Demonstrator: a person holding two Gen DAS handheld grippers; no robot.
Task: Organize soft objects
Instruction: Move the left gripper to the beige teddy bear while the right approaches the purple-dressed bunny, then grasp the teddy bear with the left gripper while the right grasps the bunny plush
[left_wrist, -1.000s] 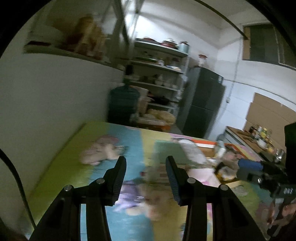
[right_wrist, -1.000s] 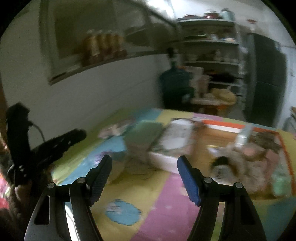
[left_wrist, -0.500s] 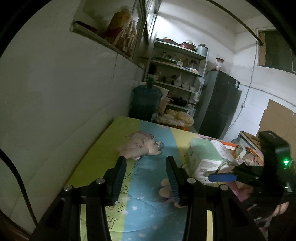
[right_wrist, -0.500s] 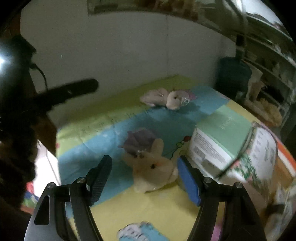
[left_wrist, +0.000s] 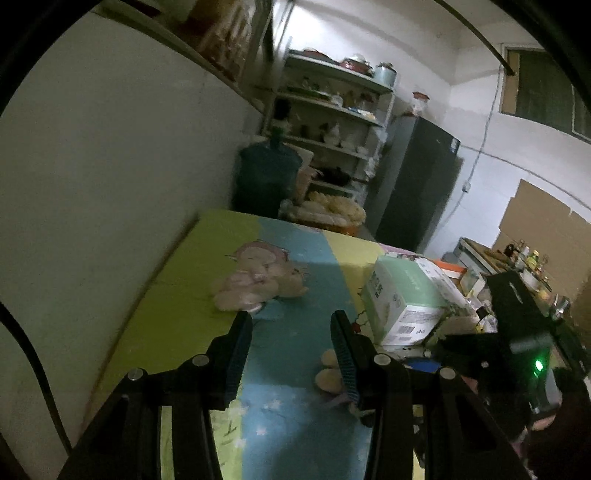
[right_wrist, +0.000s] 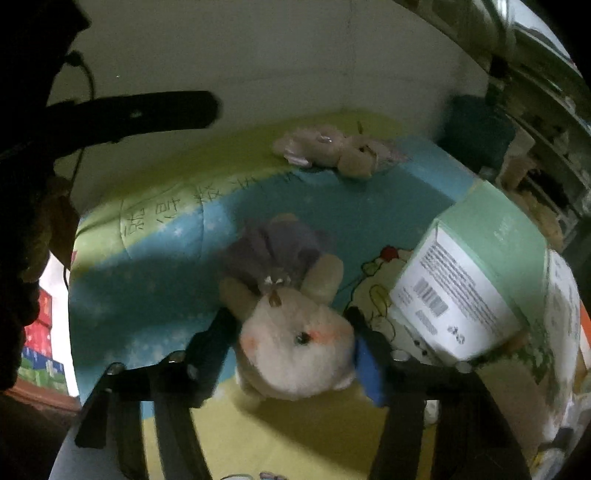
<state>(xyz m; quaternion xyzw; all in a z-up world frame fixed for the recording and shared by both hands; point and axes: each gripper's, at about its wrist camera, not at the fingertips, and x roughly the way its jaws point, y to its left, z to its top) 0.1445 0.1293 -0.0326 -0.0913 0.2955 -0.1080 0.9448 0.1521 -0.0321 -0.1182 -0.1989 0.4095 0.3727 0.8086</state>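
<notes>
A cream plush rabbit in a purple dress (right_wrist: 291, 332) lies on the colourful play mat (right_wrist: 155, 258). My right gripper (right_wrist: 291, 328) is open, its two fingers on either side of the rabbit's head. The rabbit's feet also show in the left wrist view (left_wrist: 328, 376). A second pinkish plush toy (right_wrist: 332, 149) lies further back near the wall; it shows in the left wrist view (left_wrist: 258, 284) too. My left gripper (left_wrist: 291, 325) is open and empty above the mat, in front of that toy.
A green and white carton (right_wrist: 469, 273) (left_wrist: 402, 299) lies right of the rabbit. A wall (left_wrist: 110, 184) borders the mat on the left. A water jug (left_wrist: 267, 177), shelves (left_wrist: 332, 122) and a dark fridge (left_wrist: 417, 184) stand behind.
My right gripper has moved down and forward over the purple-dressed rabbit, so the head now sits between its fingers. My left gripper shifted slightly, still open.
</notes>
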